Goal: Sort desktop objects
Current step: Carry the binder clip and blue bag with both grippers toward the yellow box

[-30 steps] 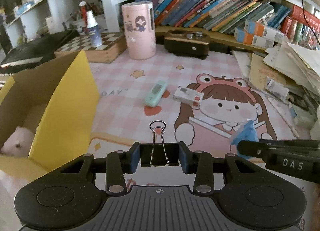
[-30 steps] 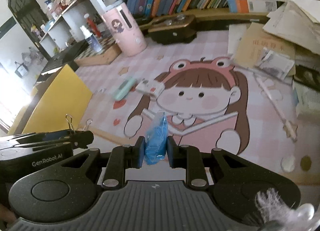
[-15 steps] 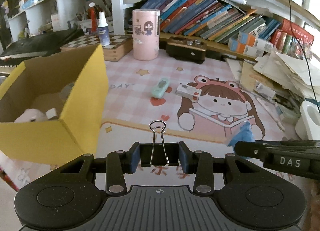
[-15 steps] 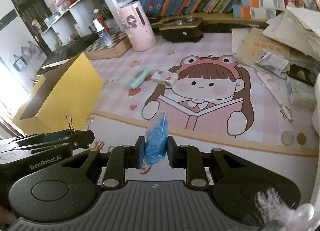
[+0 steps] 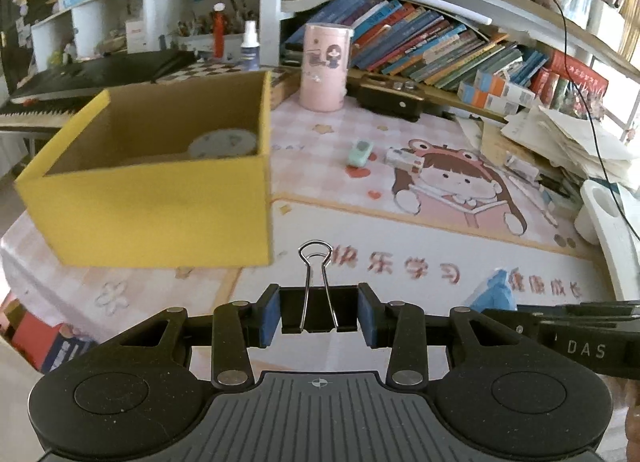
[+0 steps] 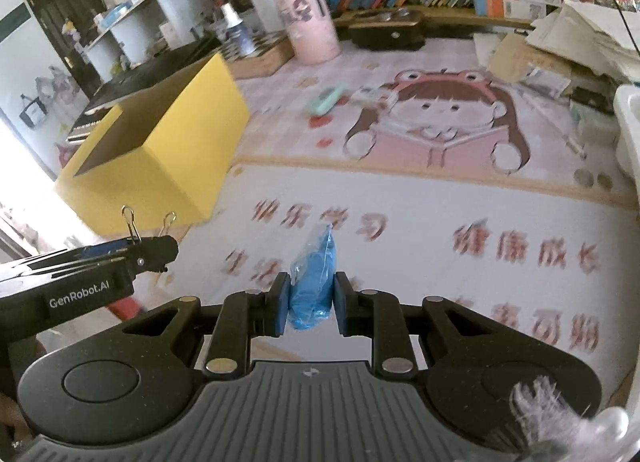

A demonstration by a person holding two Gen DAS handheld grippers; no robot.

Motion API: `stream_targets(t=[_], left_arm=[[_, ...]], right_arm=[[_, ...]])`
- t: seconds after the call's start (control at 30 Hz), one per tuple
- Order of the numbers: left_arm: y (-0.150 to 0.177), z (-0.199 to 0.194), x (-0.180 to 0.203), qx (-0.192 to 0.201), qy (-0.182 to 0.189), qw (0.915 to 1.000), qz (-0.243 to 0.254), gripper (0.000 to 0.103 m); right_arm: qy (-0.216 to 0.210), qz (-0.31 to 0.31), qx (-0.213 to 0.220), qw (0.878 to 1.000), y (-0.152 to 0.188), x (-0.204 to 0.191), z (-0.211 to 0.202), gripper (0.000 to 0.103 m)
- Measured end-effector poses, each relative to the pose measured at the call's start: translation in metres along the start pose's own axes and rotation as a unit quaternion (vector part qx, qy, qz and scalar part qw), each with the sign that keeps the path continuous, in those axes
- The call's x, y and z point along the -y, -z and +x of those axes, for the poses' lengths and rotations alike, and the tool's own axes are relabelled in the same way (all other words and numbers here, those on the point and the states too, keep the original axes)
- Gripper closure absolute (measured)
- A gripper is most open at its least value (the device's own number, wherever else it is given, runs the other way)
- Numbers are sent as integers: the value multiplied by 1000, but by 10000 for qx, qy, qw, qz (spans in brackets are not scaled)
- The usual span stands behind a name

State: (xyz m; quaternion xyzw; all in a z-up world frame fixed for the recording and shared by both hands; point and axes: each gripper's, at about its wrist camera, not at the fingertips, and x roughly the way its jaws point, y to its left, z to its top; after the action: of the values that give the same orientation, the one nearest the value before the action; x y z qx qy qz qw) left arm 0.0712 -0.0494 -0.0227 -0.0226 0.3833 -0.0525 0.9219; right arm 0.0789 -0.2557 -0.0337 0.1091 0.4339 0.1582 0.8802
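Left gripper (image 5: 319,316): clamped on a black binder clip (image 5: 318,308), its wire handle standing upright above the pads
Right gripper (image 6: 310,304): closed on a crumpled blue plastic packet (image 6: 313,284), which sticks up between the blue pads
Desk mat (image 5: 400,278): pale, printed with red characters and a cartoon girl reading; both grippers hang above its near edge
Yellow box (image 5: 160,202): open-topped, on the left of the mat, a round pale object inside
Mid-mat items: a mint green case (image 5: 360,153) beside a small white carton (image 5: 405,159), near the cartoon's head
Far side: a pink cylinder (image 5: 326,67), then slanted books (image 5: 432,50) on the shelf
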Motion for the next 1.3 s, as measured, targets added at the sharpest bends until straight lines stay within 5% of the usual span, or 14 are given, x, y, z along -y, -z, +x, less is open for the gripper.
stream_targets(t=[0.8,1.3], left_arm=[[53,-81,-116,406,-560,9952,-693,65],[51,-86,-140,515,-724,9932,-750,65]], right_arm=[[-619,-871,-148,9942,49,-138,2,82],[-753,-1133,-170,9906,42,-169,15,82]])
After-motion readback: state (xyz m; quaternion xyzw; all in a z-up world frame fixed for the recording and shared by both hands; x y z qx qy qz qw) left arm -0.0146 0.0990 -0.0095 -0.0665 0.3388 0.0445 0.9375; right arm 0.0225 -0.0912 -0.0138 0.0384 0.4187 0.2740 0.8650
